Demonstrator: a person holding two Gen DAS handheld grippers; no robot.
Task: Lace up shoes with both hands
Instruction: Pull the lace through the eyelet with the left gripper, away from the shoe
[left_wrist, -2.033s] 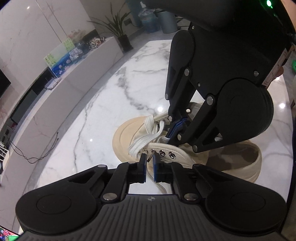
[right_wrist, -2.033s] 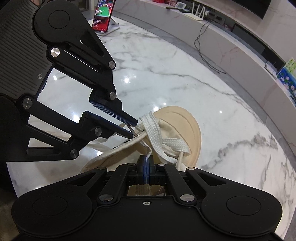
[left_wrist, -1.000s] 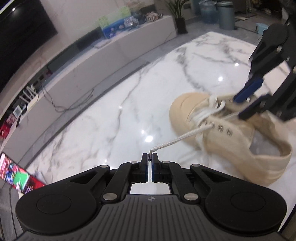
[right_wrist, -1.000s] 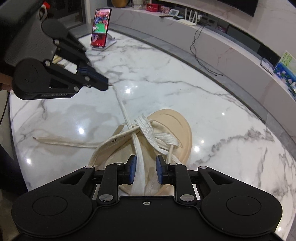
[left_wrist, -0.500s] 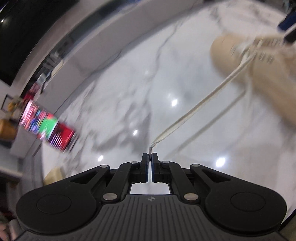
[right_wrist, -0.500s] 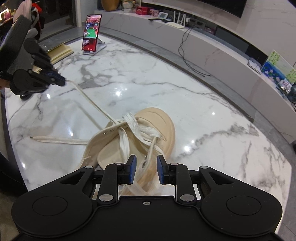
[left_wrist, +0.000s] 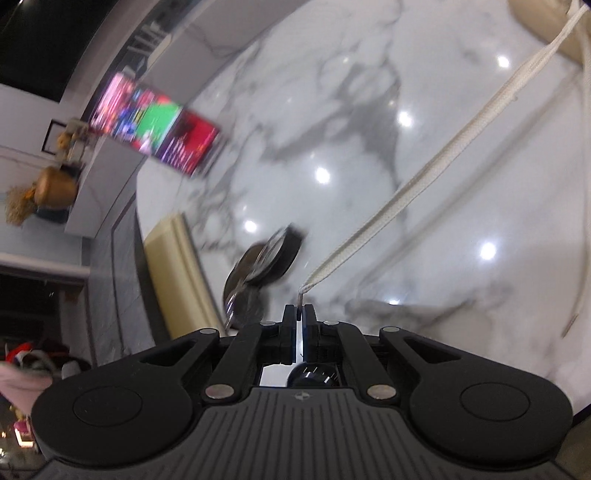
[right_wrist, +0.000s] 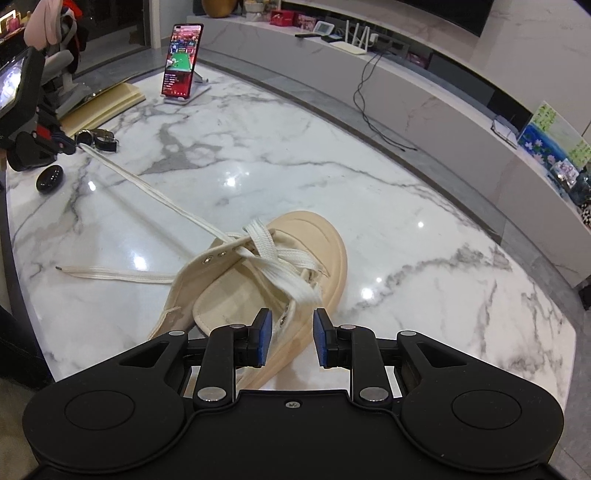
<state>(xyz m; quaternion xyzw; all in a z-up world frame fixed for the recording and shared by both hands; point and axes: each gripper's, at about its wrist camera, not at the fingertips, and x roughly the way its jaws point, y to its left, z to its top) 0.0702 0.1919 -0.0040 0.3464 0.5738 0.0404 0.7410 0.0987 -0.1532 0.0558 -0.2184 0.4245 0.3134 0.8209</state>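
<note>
Lace (right_wrist: 147, 192): tip clenched in your left tongs (right_wrist: 72, 146), drawn taut from an eyelet; keep pulling until slack clears. Shoe (right_wrist: 280, 273): mid-table (right_wrist: 424, 206), under your right tongs (right_wrist: 291, 341), released; steady it.

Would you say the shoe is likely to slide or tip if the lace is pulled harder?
Probably slide: the shoe sits free on a glossy marble table, and the right tool is open, not gripping it. The taut lace pulls sideways, so it may also turn.
</note>
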